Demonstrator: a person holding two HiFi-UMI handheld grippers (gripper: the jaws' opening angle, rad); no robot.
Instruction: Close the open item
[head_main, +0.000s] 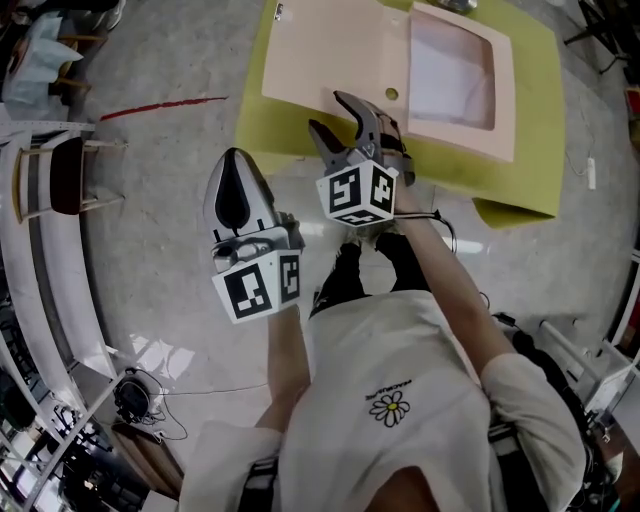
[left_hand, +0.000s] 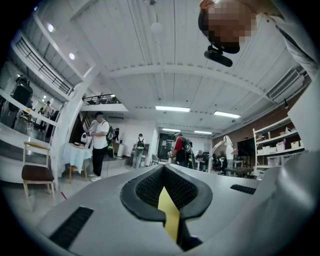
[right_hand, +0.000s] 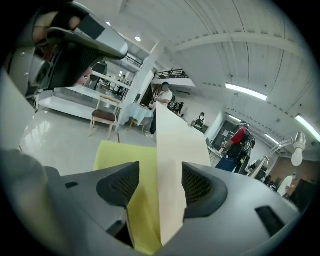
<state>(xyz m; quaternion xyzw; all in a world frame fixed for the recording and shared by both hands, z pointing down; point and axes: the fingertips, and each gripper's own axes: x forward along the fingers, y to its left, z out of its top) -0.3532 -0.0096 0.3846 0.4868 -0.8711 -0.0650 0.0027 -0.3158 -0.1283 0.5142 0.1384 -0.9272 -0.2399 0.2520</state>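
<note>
where yellow mat (head_main: 538, 110) covers floor (head_main: 170, 150), right hand-held gripper (head_main: 330, 112) gapes astride cream panel (head_main: 330, 50); left (head_main: 236, 168) clenched.

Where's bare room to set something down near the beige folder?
Free: grey floor left of the yellow-green mat, out to the dark-seated wooden chair; the mat's strip right of the open beige folder. Crowded: the folder's near edge, straddled by the open right gripper.

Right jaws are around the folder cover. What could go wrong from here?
1. The right gripper is open and its pads do not press the cover, so a swing now may slip off it.
2. The left gripper is shut and off to the side, so nothing steadies the folder. It might slide on the mat.
</note>
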